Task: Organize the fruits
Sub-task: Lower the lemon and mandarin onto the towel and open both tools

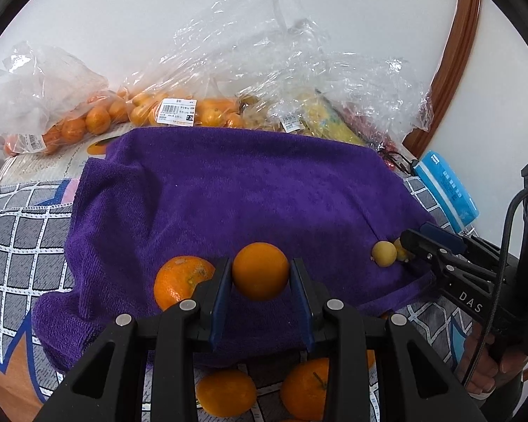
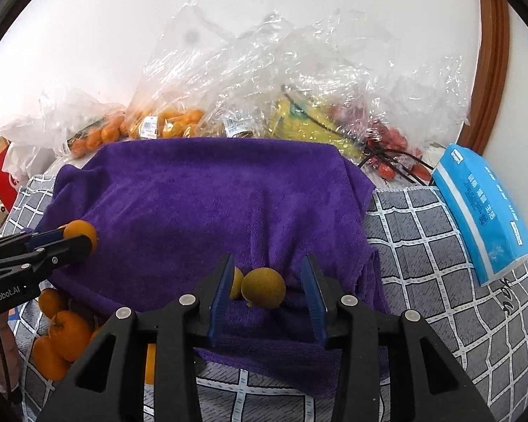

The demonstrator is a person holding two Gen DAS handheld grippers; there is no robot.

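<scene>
A purple towel (image 1: 228, 190) lies spread on a checked cloth. My left gripper (image 1: 260, 281) is shut on an orange (image 1: 260, 270) and holds it just above the towel's near edge; it also shows in the right wrist view (image 2: 79, 234). A second orange (image 1: 179, 279) sits on the towel to its left. My right gripper (image 2: 265, 286) is open around a small yellow-brown fruit (image 2: 264, 287) resting on the towel, with another small yellow fruit (image 2: 236, 281) by the left finger. Neither finger touches them.
Loose oranges (image 1: 225, 392) lie on the checked cloth (image 2: 422, 232) in front of the towel. Plastic bags of oranges (image 1: 88, 119), yellow fruit (image 2: 299, 119) and red fruit (image 2: 387, 144) line the wall behind. A blue tissue pack (image 2: 482, 207) lies at the right.
</scene>
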